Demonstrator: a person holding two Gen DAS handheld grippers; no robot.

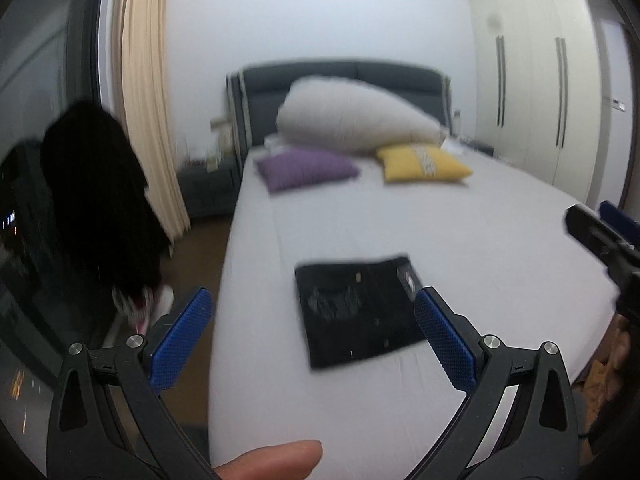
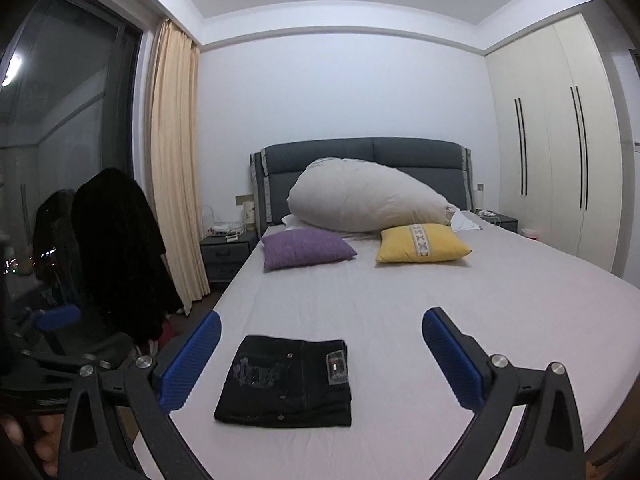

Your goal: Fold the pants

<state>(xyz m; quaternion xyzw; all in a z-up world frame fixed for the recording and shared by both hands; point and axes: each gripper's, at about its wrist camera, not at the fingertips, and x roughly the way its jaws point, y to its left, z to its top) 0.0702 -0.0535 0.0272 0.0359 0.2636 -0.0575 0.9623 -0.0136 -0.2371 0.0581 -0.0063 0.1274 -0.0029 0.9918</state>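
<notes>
Black pants lie folded into a compact rectangle on the white bed, near its foot; they also show in the left wrist view. My right gripper is open and empty, held above and in front of the pants, apart from them. My left gripper is open and empty, also held back from the pants, over the bed's near left edge. The right gripper shows at the right edge of the left wrist view. The left wrist view is blurred.
A purple pillow, a yellow pillow and a large white duvet bundle lie at the grey headboard. A chair with a black coat stands left of the bed by the curtain. Wardrobes line the right wall.
</notes>
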